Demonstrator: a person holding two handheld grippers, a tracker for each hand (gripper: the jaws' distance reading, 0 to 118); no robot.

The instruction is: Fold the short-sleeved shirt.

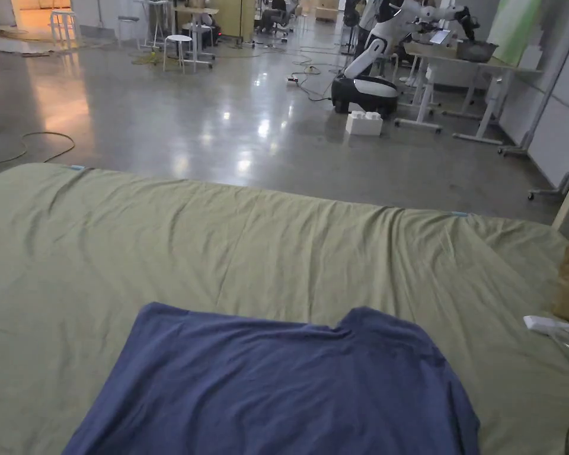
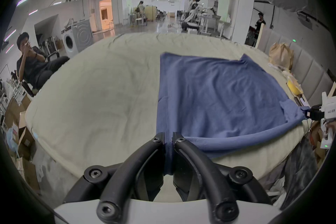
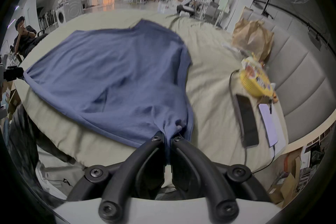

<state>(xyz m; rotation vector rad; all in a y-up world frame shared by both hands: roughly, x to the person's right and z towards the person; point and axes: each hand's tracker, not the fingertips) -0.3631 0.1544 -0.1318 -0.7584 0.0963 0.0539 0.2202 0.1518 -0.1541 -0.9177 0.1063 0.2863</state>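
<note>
A blue short-sleeved shirt (image 1: 277, 385) lies spread on a bed with an olive sheet (image 1: 218, 249), its collar end pointing away from me. In the left gripper view my left gripper (image 2: 168, 138) is shut on the shirt (image 2: 218, 97) at its near left hem corner. In the right gripper view my right gripper (image 3: 168, 137) is shut on the shirt (image 3: 112, 73) at the near right hem corner, where the cloth bunches. The hem hangs taut between both grippers at the bed's near edge. The right gripper (image 2: 309, 113) also appears far right in the left gripper view.
On the bed's right side, by a padded headboard (image 3: 294, 86), lie a brown paper bag (image 3: 252, 37), a yellow snack pack (image 3: 254, 78), a dark phone (image 3: 248, 122) with a cable and a light phone (image 3: 268, 124). A seated person (image 2: 31, 64) is at left. Cardboard boxes stand on the floor.
</note>
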